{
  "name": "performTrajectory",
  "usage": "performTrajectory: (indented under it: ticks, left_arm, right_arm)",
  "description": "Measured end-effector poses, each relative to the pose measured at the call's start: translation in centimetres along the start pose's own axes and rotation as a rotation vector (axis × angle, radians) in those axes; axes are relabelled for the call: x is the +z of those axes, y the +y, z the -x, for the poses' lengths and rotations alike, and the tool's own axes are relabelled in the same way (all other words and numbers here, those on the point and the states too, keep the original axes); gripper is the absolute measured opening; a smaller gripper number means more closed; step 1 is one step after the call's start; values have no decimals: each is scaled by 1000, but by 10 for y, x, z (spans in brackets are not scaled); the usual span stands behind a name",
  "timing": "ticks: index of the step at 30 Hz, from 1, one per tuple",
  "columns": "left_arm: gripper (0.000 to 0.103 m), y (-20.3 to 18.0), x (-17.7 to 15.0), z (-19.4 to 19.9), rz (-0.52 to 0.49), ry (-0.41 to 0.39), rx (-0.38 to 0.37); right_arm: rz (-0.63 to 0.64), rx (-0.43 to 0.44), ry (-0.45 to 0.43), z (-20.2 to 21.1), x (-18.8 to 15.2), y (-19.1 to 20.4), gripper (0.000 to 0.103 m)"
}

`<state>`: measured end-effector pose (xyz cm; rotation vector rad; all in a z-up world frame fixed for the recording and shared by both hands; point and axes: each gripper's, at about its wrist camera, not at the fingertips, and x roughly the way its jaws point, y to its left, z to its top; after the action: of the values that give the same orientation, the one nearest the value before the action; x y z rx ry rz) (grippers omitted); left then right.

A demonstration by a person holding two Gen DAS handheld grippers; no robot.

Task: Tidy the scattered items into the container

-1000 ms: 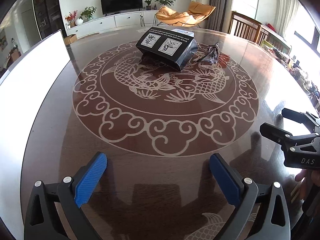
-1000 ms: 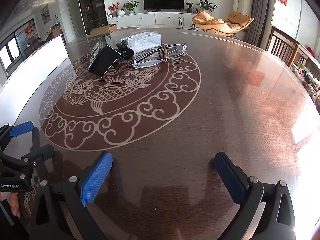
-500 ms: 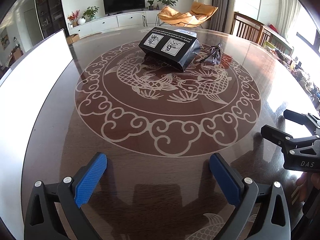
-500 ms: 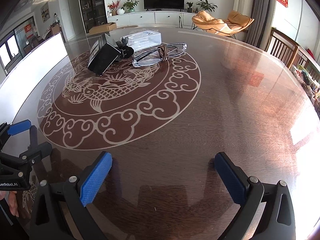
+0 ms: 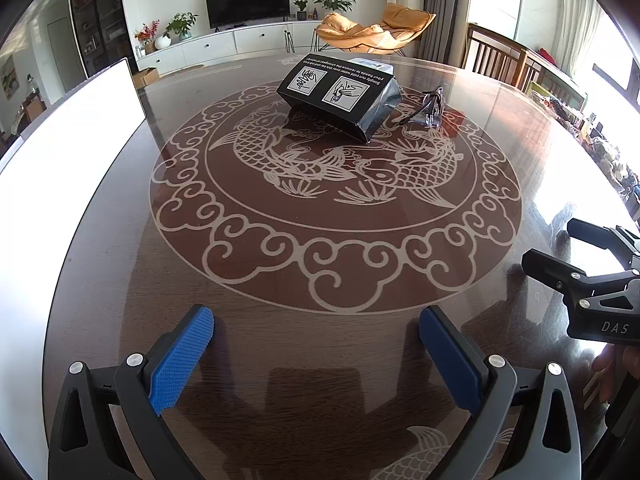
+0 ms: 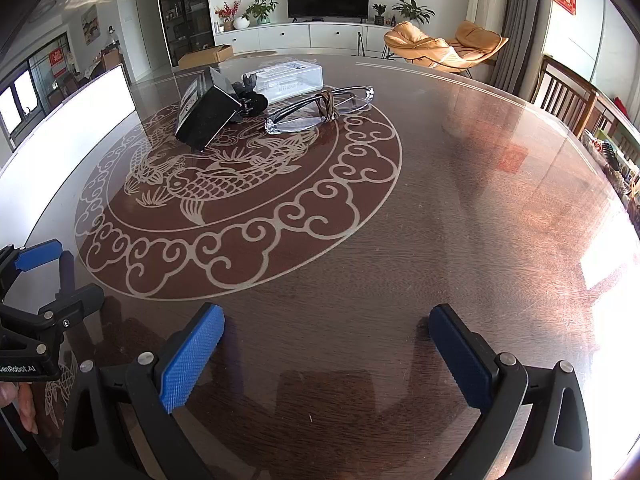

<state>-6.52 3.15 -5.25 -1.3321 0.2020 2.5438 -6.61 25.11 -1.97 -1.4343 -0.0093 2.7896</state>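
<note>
Big round table [image 5: 120, 240] under me, dark glossy wood with a pale fish-and-cloud medallion [image 5: 336, 184] inlaid at its middle, and everything I care about sits on the far side of that medallion. Largest of the lot is the black box [image 5: 340, 94], lying tilted on the medallion's far rim with white printed panels on its top face; from my right camera it shows as a dark wedge [image 6: 206, 118]. Just behind the box, beyond the medallion's edge, rests the clear plastic container [image 6: 288, 78], flat on the wood and low. To the right of the box, stretched along the medallion's far rim, lie the glasses [image 6: 320, 110], clear-framed, with a brown cord knotted round the middle. Tucked between box and container is a small black clip-like thing [image 6: 250, 98]; I cannot make out what it is. Now my own claws: my left gripper [image 5: 316, 354] hangs over the near wood, short of the medallion's near rim, blue pads spread wide with nothing between them. My right gripper [image 6: 326, 346] is the same, jaws far apart, empty, low over bare wood on the near side of the medallion.
</note>
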Motion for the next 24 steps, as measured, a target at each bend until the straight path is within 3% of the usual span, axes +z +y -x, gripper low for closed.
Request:
performTrajectory:
  ticks: [24]
  left_arm:
    - [103,2,-3,3,-9,3,-7]
  right_arm:
    - [-1,0,19,-5,8,-2,103]
